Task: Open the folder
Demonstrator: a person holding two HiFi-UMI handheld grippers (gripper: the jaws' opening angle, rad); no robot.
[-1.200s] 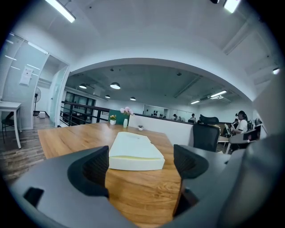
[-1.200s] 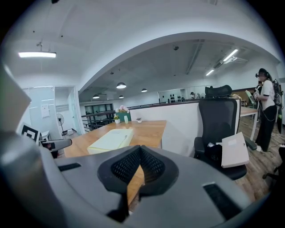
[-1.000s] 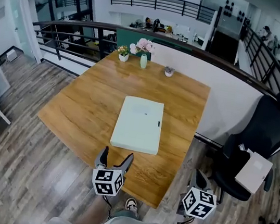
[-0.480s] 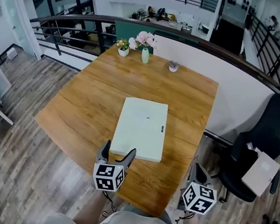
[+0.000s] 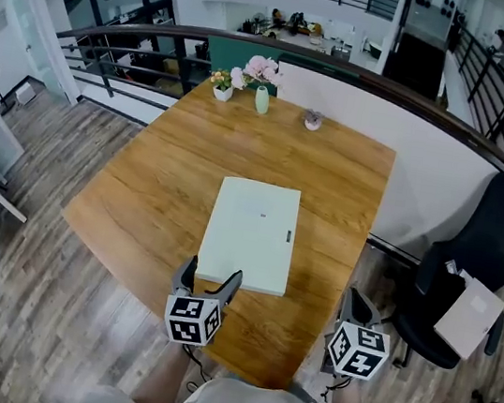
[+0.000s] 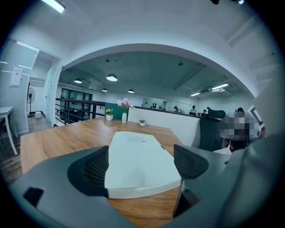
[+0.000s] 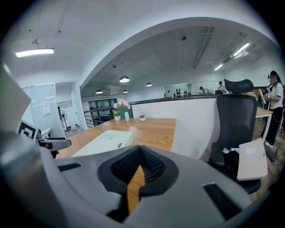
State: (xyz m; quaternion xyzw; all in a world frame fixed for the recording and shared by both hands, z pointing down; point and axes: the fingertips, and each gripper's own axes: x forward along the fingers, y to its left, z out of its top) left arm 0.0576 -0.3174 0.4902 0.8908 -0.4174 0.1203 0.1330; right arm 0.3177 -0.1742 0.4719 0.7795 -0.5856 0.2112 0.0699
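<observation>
Presently shut, untouched: pale green flat rectangular folder [image 5: 249,233]; opening not begun. Left gripper [image 5: 208,279] jaws apart before it, right gripper [image 5: 355,305] jaws together, empty

You are facing a wooden table [image 5: 166,177]; green vase [image 5: 261,101], white flowerpot [image 5: 223,93] and small plant [image 5: 313,120] are standing at its far edge; black chair [image 5: 484,244] is sitting to its right.

Bright, even ceiling lighting, soft shadows, sharp focus, strong fisheye bending at edges.

Wooden table [image 5: 191,167], plank floor [image 5: 46,306], black chair [image 5: 503,236]
</observation>
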